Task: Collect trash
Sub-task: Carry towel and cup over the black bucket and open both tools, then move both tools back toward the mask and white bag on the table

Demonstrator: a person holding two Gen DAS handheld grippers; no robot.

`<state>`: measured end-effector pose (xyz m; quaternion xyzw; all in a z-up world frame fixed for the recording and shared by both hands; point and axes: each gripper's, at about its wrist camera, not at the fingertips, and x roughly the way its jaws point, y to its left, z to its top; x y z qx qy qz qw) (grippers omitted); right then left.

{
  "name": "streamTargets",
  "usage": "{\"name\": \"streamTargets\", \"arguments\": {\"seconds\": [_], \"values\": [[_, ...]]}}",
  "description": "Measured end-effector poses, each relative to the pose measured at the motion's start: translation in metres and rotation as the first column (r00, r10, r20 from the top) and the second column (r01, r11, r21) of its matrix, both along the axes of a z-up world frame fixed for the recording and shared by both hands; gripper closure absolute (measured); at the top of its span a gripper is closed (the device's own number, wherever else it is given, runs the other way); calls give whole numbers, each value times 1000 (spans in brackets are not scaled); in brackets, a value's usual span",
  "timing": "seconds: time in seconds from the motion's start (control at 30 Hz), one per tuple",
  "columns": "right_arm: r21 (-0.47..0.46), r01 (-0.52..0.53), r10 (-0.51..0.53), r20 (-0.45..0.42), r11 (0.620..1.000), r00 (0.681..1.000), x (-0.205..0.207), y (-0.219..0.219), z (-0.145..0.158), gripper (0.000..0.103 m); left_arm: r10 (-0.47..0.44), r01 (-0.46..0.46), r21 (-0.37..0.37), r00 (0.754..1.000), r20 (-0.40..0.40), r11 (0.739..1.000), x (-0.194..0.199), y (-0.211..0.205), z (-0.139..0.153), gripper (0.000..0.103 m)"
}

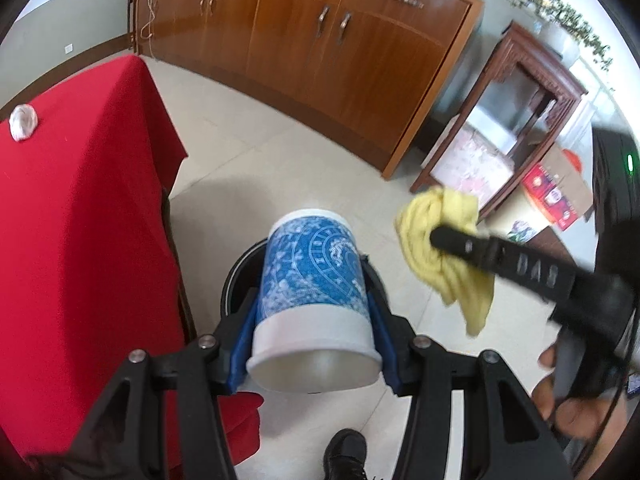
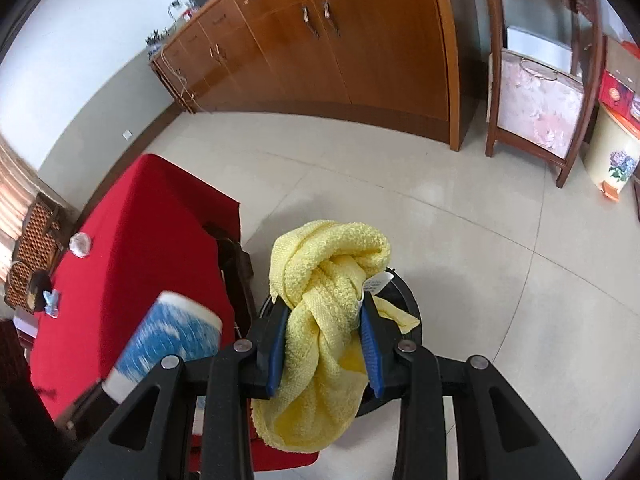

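Your left gripper [image 1: 316, 300] is clamped on a blue-and-white paper cup [image 1: 314, 280], blue pads [image 1: 242, 344] pressed against its sides, open mouth facing the camera. That cup hangs directly above a black bin [image 1: 240, 276] on the tiled floor. Your right gripper [image 2: 324, 320] is closed tight on a bunched yellow cloth [image 2: 320, 300], which spills past both fingers over the same bin [image 2: 404, 300]. Beside the bin stands a table under a red cloth [image 1: 80, 220], with a crumpled white wad [image 1: 23, 122] on it. Wooden cabinets [image 1: 320, 40] line the far wall.
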<state>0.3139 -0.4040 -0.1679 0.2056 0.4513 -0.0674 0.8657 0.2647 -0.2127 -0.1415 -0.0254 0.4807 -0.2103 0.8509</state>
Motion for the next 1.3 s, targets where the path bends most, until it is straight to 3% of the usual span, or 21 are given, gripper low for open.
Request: {"name": "streamTargets", "arguments": {"seconds": [0.23, 0.43, 0.53, 0.63, 0.87, 1.3], "values": [[75, -24, 31, -100, 997, 995, 47, -2, -38, 68, 8, -5, 71, 999, -46, 997, 9, -14, -29, 44], [90, -35, 46, -124, 995, 991, 69, 2, -51, 64, 26, -21, 73, 997, -74, 997, 18, -13, -40, 36], [87, -43, 55, -134, 995, 990, 75, 6, -55, 54, 26, -20, 75, 996, -86, 997, 19, -13, -43, 34], [71, -23, 32, -134, 997, 990, 75, 2, -54, 44, 34, -28, 67, 995, -93, 997, 20, -12, -40, 27], [-32, 45, -49, -118, 998, 992, 58, -8, -36, 44, 94, -94, 32, 995, -16, 995, 15, 2, -15, 26], [-32, 32, -33, -49, 999, 998, 40, -7, -14, 44, 88, -89, 26, 996, 36, 996, 20, 15, 7, 25]]}}
